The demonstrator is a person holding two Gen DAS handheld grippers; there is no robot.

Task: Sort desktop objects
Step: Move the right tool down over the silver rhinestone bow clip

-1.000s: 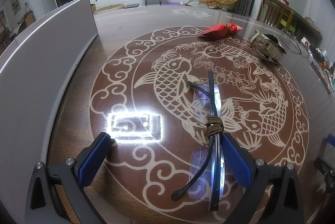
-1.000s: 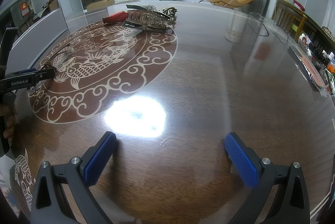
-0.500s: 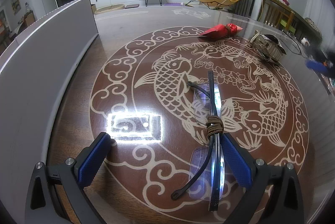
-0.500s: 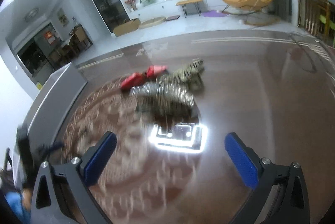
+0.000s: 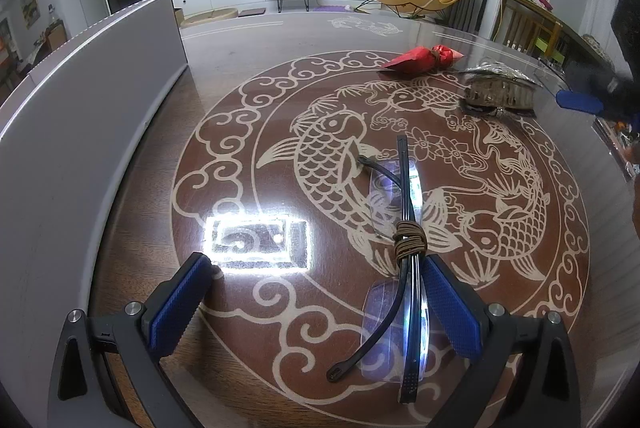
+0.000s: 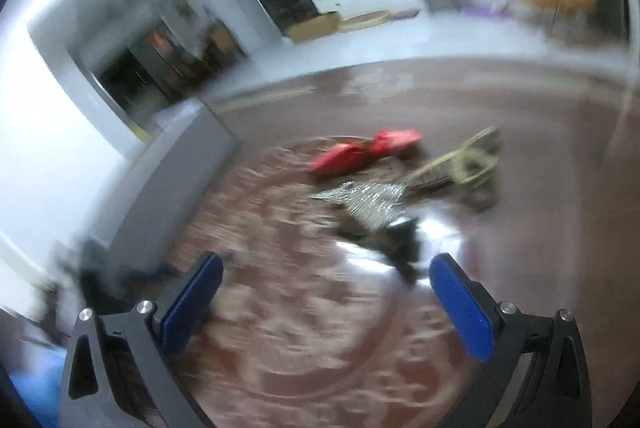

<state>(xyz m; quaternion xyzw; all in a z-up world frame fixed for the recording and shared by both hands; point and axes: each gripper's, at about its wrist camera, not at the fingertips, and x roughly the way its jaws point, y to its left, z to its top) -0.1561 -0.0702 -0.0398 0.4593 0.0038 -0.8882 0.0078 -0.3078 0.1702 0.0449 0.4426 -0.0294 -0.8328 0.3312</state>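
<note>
Folded glasses [image 5: 404, 260] with a brown hair tie [image 5: 409, 242] wound round the bridge lie on the fish-patterned table, against the inner side of my left gripper's right finger [image 5: 448, 304]. My left gripper [image 5: 316, 292] is open and empty. A red pouch [image 5: 422, 59] and a large hair claw [image 5: 500, 90] lie at the far right. In the blurred right wrist view my right gripper [image 6: 326, 298] is open and empty, just short of the hair claw [image 6: 400, 204], with the red pouch [image 6: 362, 152] beyond. The right gripper also shows in the left wrist view [image 5: 588, 96].
A grey board [image 5: 80, 116] stands along the table's left side, also in the right wrist view [image 6: 172, 180]. The table is dark wood with a round fish inlay [image 5: 328, 144]. Chairs and furniture stand beyond the far edge.
My right gripper has swung left across the table and closed in on the hair claw; its view is motion-blurred. The left gripper and the glasses have not moved.
</note>
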